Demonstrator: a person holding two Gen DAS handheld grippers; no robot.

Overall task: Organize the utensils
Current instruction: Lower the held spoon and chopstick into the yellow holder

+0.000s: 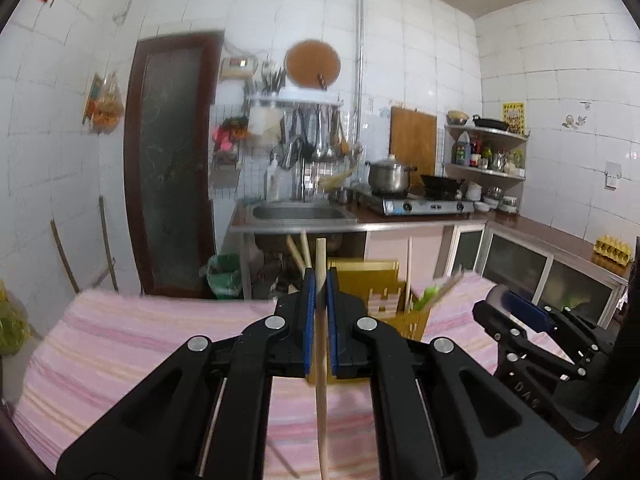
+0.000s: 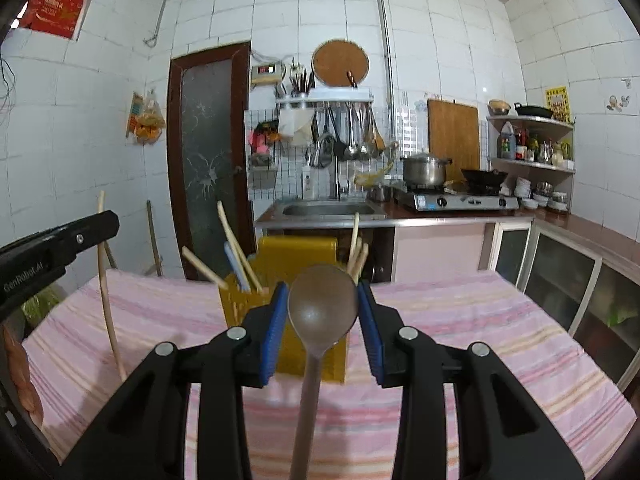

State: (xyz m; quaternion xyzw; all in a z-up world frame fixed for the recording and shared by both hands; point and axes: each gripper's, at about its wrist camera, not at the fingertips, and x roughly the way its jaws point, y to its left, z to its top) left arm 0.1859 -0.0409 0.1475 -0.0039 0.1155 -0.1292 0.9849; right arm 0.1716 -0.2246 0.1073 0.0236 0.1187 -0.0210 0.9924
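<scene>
Left tongs (image 1: 320, 280) pinch a light, stiff chopstick (image 1: 321, 360) mid-shaft; right tongs (image 2: 323, 304) clamp the wooden spoon (image 2: 320, 312) bowl, smooth and slip-prone. Neck grip safer.

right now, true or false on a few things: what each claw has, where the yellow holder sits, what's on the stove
1. The left claw is shut on a wooden chopstick. True.
2. The right claw is empty. False: a brown spoon sits bowl-up between its pads.
3. The yellow holder stands on the pink striped cloth. True.
4. The yellow holder is empty. False: several sticks stand in it.
5. A steel pot sits on the stove. True.
</scene>
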